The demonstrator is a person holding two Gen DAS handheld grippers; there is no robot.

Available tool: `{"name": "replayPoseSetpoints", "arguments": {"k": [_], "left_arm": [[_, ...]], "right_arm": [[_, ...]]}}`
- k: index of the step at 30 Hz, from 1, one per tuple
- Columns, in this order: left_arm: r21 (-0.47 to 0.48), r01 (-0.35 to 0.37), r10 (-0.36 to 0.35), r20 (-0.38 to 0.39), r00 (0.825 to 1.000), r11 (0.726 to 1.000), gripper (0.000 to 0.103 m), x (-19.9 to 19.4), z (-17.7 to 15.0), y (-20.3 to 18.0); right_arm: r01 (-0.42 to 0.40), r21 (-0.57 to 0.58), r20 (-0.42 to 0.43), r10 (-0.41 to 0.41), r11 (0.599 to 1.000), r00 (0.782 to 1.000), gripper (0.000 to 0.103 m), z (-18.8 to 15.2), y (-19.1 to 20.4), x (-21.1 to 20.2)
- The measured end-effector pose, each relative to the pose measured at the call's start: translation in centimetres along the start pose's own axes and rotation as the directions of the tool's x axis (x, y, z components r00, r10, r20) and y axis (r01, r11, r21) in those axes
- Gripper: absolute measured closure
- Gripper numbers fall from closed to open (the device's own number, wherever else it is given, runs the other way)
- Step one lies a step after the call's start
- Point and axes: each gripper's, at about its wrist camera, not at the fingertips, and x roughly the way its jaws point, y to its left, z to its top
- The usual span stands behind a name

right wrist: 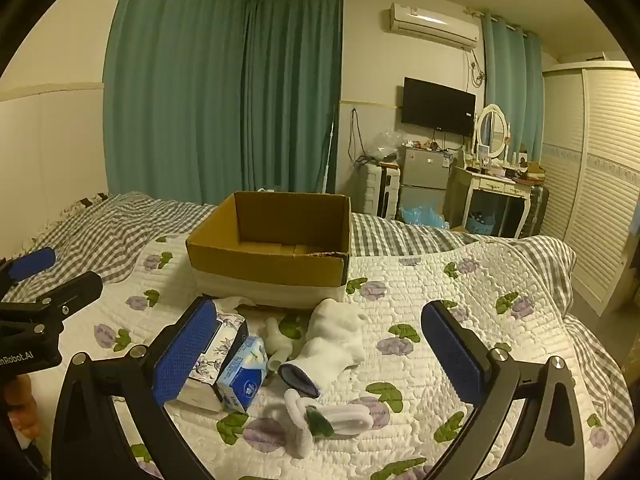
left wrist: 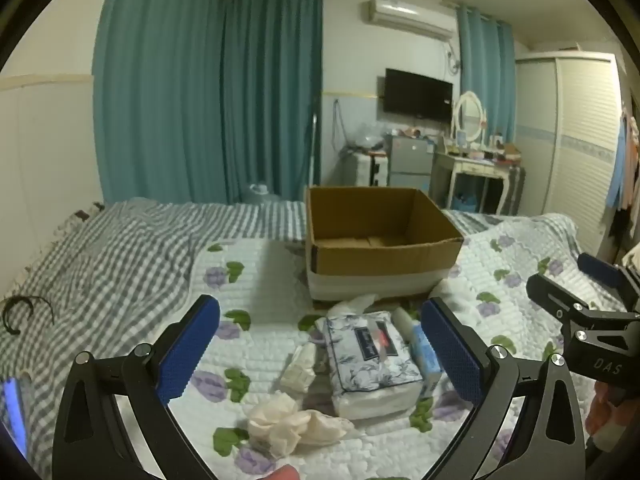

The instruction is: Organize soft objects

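An empty cardboard box [left wrist: 380, 236] [right wrist: 272, 240] stands on the quilted floral bedspread [left wrist: 260, 280] [right wrist: 460, 300]. In front of it lies a floral tissue pack [left wrist: 370, 360] [right wrist: 218, 354], a small blue tissue packet [left wrist: 426, 354] [right wrist: 244, 374], crumpled cream cloth [left wrist: 288, 424], a small white packet [left wrist: 300, 366], a white sock with a dark cuff [right wrist: 332, 344] and rolled white socks [right wrist: 332, 420]. My left gripper [left wrist: 320, 354] hovers open over the floral pack. My right gripper [right wrist: 320, 356] hovers open above the white sock. Neither touches anything.
A grey checked blanket [left wrist: 112, 264] covers the bed's left and far side. A black hair band [left wrist: 24, 312] lies on it. Beyond the bed stand a dressing table [right wrist: 496, 188], a small fridge [right wrist: 424, 176], a wardrobe [right wrist: 600, 184] and teal curtains [left wrist: 208, 92].
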Motion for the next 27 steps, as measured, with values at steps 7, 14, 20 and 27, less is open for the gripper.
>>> {"name": "replayPoseSetpoints", "arguments": {"k": [7,14,20,27], "left_arm": [[-0.009,0.006,-0.006,-0.007,1.0,1.0,0.0,0.0,0.0,0.0],[-0.011,-0.003,0.003,-0.004,1.0,1.0,0.0,-0.4,-0.3,0.7],[-0.005,-0.008,0.008,-0.01,1.0,1.0,0.0,-0.3,-0.4,0.6],[0.001,-0.01,0.01,-0.013,1.0,1.0,0.0,0.1,-0.2,0.5]], "right_arm": [[-0.002,0.015,-0.048,0.002,1.0,0.999,0.0,-0.2,-0.1,0.3],[0.003,0.01,-0.041,-0.003,1.0,0.999,0.0,-0.7,-0.1,0.5],[0.003,0.007,-0.048,-0.003,1.0,0.999,0.0,-0.6,0.0,0.8],[0.001,0.007,-0.053,-0.001,1.0,0.999,0.0,-0.7,-0.1,0.9]]}}
